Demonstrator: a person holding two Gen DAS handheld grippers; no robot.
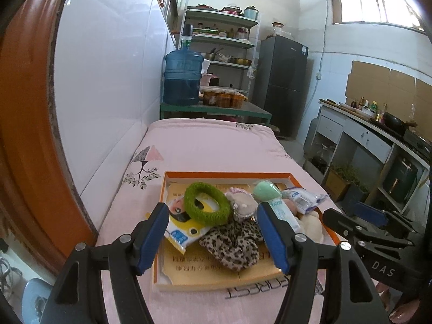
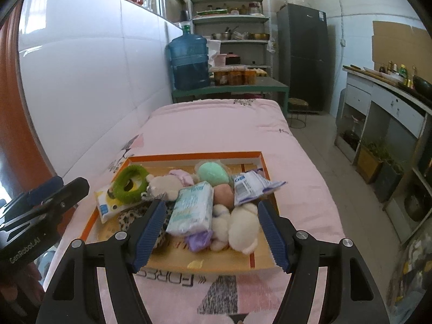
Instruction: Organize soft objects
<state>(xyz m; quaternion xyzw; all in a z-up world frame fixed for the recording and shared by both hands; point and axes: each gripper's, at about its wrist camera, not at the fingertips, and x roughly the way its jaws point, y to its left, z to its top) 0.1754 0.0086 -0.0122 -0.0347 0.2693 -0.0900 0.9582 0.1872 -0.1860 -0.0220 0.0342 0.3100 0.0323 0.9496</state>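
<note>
1. An orange-rimmed tray (image 2: 266,172) lies on a pink bedspread (image 2: 216,127), its long side facing the cameras, close to the white tiled wall (image 2: 81,81).
2. The soft things are all inside the tray, piled toward its middle and right: a green fuzzy ring (image 2: 130,181) rests on a yellow-and-white packet (image 2: 106,206) at the left, with a leopard-print cloth (image 1: 232,243) just in front of them.
3. A wrapped tissue pack (image 2: 191,208) leans in the middle, touching a purple item (image 2: 199,239) below it and a cream plush toy (image 2: 243,226) to its right.
4. Behind those sit a mint-green puff (image 2: 213,172), a peach-coloured one (image 2: 223,194) and a blue-and-white sachet (image 2: 251,186) (its end hangs over the tray's right rim).
5. The left claw (image 1: 213,236) is released, jaws spread wide above the tray's near left part, nothing between the pads.
6. The right claw (image 2: 212,232) is also released and wide, hovering over the near right part, framing the tissue pack and plush without touching them.
7. Beyond the bed, a blue water jug (image 2: 190,59) stands on a green surface (image 2: 232,87).
</note>
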